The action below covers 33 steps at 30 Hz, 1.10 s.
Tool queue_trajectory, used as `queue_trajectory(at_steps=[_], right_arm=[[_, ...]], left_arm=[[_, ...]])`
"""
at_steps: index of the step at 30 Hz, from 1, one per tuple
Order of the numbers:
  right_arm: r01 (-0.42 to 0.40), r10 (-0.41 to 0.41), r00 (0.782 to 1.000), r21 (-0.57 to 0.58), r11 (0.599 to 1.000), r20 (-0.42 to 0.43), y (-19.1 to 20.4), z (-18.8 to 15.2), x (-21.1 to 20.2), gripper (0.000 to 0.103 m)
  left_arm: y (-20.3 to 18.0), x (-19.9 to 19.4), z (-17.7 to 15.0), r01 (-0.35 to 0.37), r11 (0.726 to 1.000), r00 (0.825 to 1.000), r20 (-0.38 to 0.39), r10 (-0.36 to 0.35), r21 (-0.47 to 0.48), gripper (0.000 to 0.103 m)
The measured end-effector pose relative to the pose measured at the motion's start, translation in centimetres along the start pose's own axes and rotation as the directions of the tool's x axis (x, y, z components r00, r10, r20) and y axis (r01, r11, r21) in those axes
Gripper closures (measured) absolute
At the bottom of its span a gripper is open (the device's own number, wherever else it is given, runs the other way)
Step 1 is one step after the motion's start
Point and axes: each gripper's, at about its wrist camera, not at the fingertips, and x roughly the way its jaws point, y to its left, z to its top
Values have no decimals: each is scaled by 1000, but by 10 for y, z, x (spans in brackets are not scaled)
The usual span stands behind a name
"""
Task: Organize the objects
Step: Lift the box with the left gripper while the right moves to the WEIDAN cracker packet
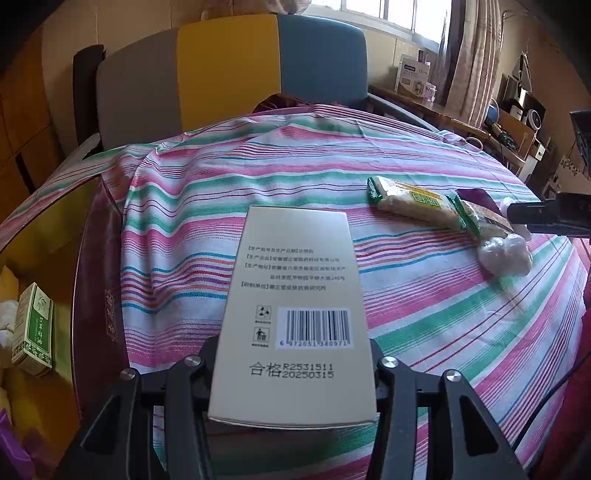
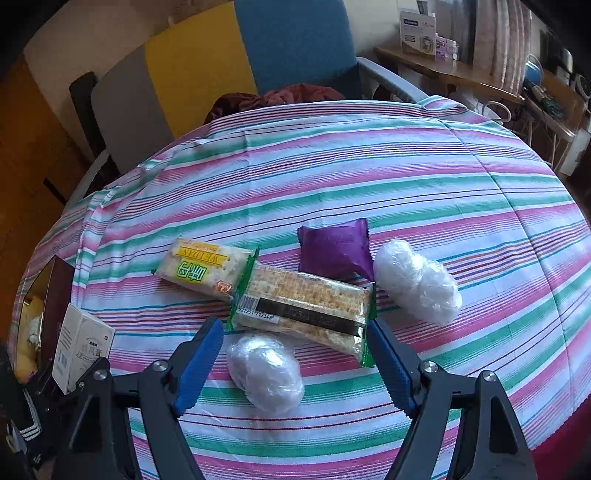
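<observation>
Cream box (image 1: 295,314) sits clamped in the left hand-held gripper (image 1: 295,369), while the right hand-held gripper (image 2: 295,365) gapes wide around a plastic-wrapped bundle (image 2: 266,373) on the tabletop (image 2: 406,177).

Striped cloth (image 2: 369,166) covers the table. Far side: chair (image 1: 229,66) with grey, yellow, blue back panels. Far right: sunlit window (image 1: 391,14), curtain (image 1: 476,55), cluttered wooden desk (image 1: 424,107).

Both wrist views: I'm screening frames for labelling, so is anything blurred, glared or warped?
Left wrist: sharp, the box print is readable, the window overexposed. Right wrist: sharp, the striped cloth bulges from fisheye, corners dark.
</observation>
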Motion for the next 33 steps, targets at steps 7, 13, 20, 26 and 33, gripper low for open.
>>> queue_trajectory(at_steps=[7,13,20,26,33], right_arm=[[-8,4,1000,-218,976,-20,41,1,8,4],[-6,-19,998,-375,927,-63,65,17,34,0],[-2,-67,991,-503,864,-119,89,39,74,0],[-21,-67,987,-536,844,-146,102,55,98,0],[-74,-11,983,-449,890,-184,96,53,105,25]], left_arm=[[0,1,0,1,1000,1000,2,-1,3,52],[0,1,0,3,1000,1000,2,-3,3,52],[0,1,0,5,1000,1000,4,-5,3,52],[0,1,0,12,1000,1000,8,-12,2,52],[1,1,-1,21,1000,1000,14,-21,1,52]])
